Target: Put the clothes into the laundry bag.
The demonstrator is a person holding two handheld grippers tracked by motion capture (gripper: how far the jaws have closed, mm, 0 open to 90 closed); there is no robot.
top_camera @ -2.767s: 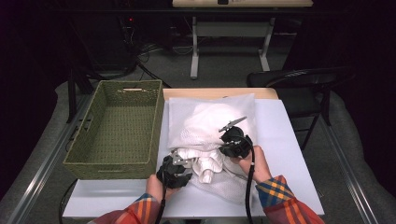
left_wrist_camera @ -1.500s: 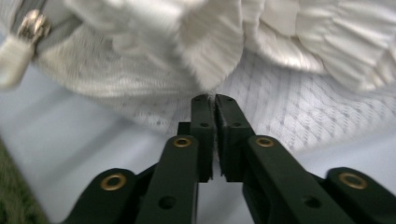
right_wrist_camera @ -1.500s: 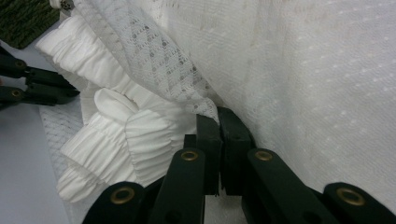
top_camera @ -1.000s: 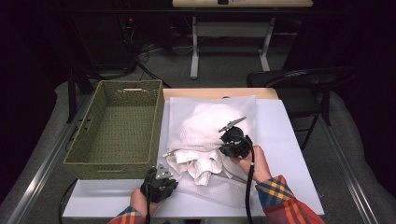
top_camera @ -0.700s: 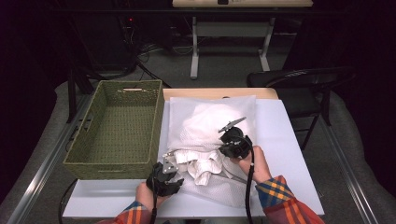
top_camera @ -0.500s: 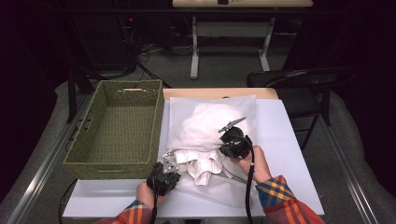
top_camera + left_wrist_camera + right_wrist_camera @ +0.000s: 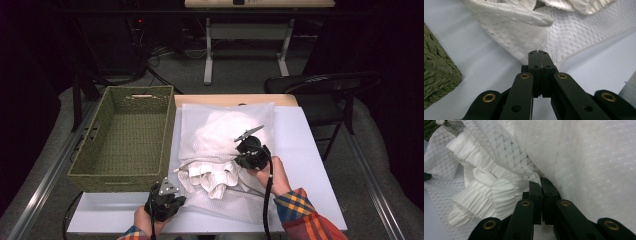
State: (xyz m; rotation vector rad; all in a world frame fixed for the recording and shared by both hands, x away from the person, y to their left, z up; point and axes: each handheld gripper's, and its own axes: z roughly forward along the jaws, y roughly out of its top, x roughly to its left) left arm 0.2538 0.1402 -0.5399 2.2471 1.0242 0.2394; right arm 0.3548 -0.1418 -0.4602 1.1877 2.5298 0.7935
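Both claws pinch the white mesh laundry bag (image 7: 222,150) lying on the white table (image 7: 315,165) beside the green woven basket (image 7: 125,137).
Left gripper (image 7: 538,56) is clamped on its near corner, right gripper (image 7: 541,185) on its opening hem by the ruffled white garment (image 7: 481,192); soft, light, floppy mesh likely sags, so hems and corners grip best.
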